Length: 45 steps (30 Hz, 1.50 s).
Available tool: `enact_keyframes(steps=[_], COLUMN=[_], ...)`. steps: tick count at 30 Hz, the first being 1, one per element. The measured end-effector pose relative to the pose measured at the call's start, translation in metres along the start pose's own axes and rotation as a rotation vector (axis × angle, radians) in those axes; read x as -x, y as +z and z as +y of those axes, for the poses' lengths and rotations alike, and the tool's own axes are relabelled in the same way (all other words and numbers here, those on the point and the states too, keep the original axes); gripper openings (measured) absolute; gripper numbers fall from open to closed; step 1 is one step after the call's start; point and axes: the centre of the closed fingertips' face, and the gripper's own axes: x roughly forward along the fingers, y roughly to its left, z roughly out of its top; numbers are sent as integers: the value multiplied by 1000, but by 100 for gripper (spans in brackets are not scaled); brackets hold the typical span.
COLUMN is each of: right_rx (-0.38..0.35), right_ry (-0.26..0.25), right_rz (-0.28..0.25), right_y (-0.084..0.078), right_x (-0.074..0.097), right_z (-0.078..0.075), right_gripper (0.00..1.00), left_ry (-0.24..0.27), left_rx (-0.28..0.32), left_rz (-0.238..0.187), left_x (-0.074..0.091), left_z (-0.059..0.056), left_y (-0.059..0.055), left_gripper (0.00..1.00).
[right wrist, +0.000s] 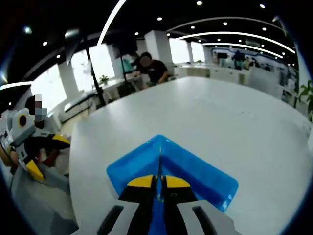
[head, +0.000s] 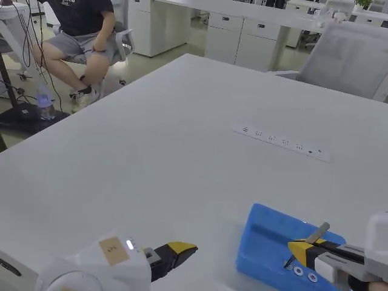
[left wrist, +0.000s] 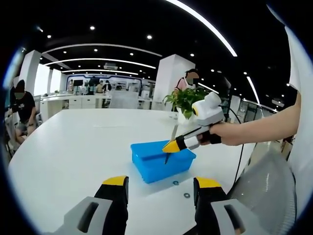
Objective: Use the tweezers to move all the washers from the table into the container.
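Two washers (left wrist: 175,183): lower centre, beside container (left wrist: 156,164).
Right gripper (right wrist: 159,182): pinches tweezers (right wrist: 159,161) over container, likely depositing.
Left gripper (left wrist: 162,182): wide, empty.
Next: careful washer pickup.

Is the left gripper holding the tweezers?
No, the right gripper clamps the tweezers over the blue container; the left gripper is open and empty.

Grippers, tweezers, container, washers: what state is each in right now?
Left gripper: open, empty.
Right gripper: shut on the tweezers.
Tweezers: held, tips down into the container.
Container: open-topped, upright on the table.
Washers: two lie on the table beside the container.
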Motion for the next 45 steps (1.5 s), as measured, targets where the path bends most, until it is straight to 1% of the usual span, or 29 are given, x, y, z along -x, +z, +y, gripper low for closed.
enact_keyframes(steps=[6, 10, 12, 17, 20, 23, 26, 27, 30, 33, 42, 44, 45], right_rx=[5, 16, 10, 28, 34, 40, 41, 39, 44, 59, 79, 80, 82], right_ry=[11, 1, 5, 5, 15, 9, 9, 13, 23, 40, 55, 63, 71], right_rz=[14, 23, 25, 34, 25, 24, 7, -6, -24, -38, -94, -112, -121], right_y=[0, -2, -2, -4, -4, -4, -1, 2, 7, 11, 25, 27, 28], right_x=[-6, -7, -9, -8, -6, -2, 2, 4, 11, 16, 39, 41, 45], right_z=[2, -3, -2, -1, 4, 3, 3, 3, 6, 12, 29, 30, 35], right_gripper=[3, 3, 3, 3, 4, 4, 4, 4, 4, 4, 3, 3, 3], left_ry=[2, 6, 7, 4, 6, 7, 10, 11, 10, 8, 5, 3, 4], left_rx=[1, 0, -3, -2, -1, -4, -5, -4, -2, -4, -3, -4, -4], left_rz=[-1, -4, -3, -1, -3, -8, -9, -11, -12, -9, -8, -8, -7], left_x=[0, 1, 1, 1, 1, 1, 1, 2, 1, 1, 1, 1, 1], left_z=[1, 1, 1, 0, 0, 1, 2, 2, 2, 1, 1, 1, 1], left_y=[0, 1, 1, 1, 1, 2, 2, 2, 2, 2, 1, 1, 1], left_gripper=[52, 52, 52, 52, 51, 51, 51, 51, 51, 51, 51, 51, 51])
